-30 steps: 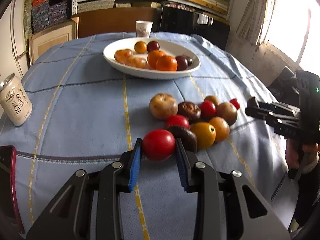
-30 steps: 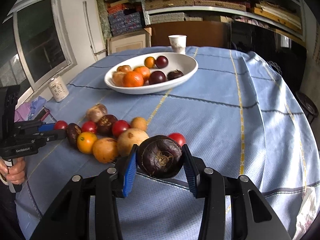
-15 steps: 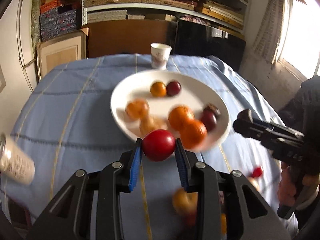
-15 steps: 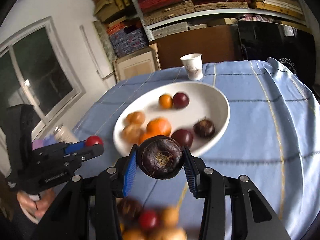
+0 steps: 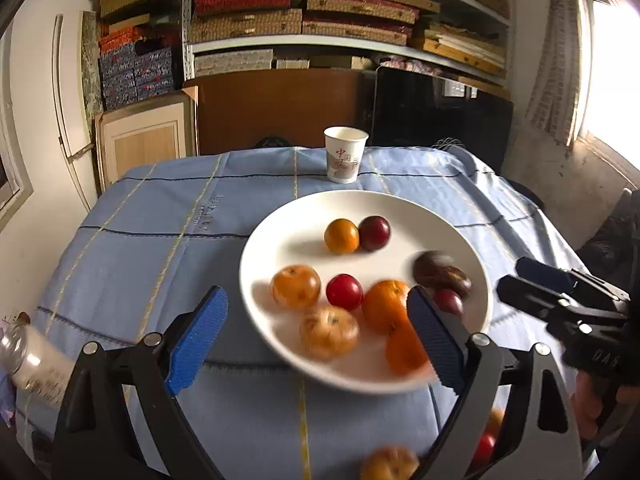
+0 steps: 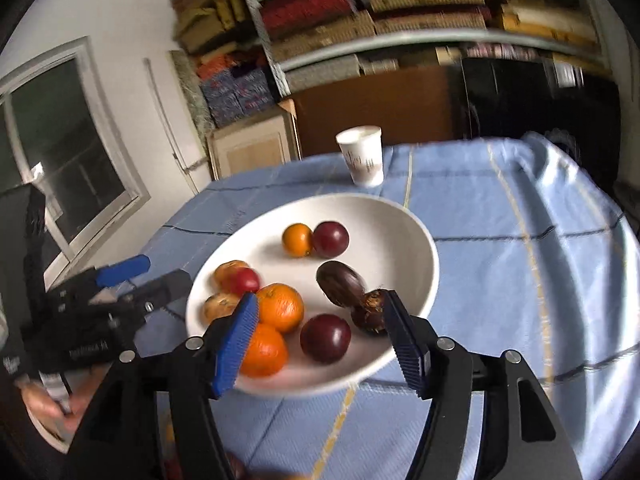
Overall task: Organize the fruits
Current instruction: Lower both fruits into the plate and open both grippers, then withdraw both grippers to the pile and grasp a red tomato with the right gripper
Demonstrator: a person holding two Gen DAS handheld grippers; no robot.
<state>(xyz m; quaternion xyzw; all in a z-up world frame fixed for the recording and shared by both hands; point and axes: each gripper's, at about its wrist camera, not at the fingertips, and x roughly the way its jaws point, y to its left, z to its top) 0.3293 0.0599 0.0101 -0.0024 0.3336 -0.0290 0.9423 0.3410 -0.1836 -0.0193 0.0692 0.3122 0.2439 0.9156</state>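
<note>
Fruit sits in the white plate on your bench. From the right wrist you can count nine pieces there: one small orange fruit, two dark red plums, two oranges, a red fruit, two tan fruits behind it, and a dark purple fruit with a brown shrivelled one touching it.

Your left tongs are spreading apart over the near rim, nothing pressed between the blue pads; the red fruit lies free on the plate. Your right tongs are also opening, with no fruit gripped.

Only the left wrist view shows a can at the left edge and a few blurred loose fruits on the cloth below the plate. Both views show one paper cup beyond the plate.
</note>
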